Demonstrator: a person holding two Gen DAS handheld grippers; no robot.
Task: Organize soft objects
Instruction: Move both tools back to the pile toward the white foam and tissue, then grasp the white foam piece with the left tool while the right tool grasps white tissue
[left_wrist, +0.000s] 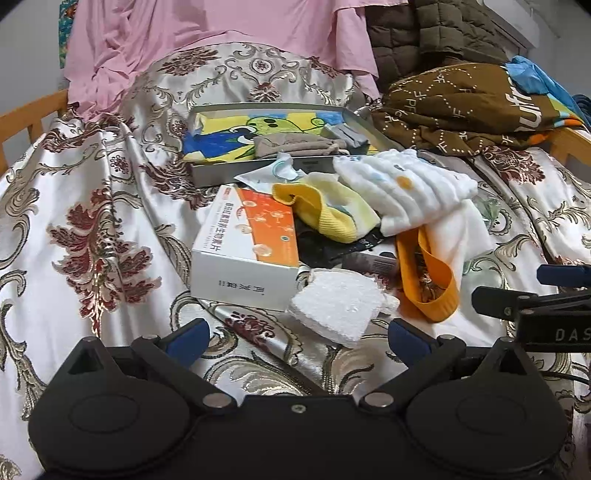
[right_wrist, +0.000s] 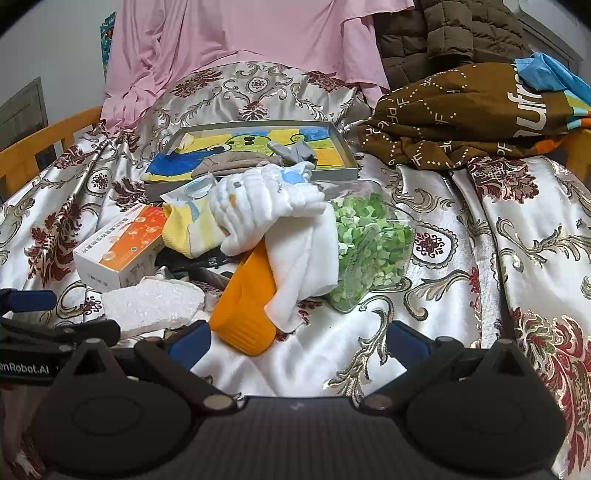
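A heap of soft items lies mid-bed: a white quilted cloth, a yellow sock, an orange-cuffed white sock and a white foam block. Behind them a grey metal tray holds a cartoon cloth and a taupe pouch. My left gripper is open just short of the foam block. My right gripper is open in front of the orange cuff, holding nothing.
An orange-and-white medicine box rests left of the heap. A clear container of green bits sits at its right. Brown patterned fabric and a quilted jacket pile at back right; pink cloth behind. Wooden rails edge the bed.
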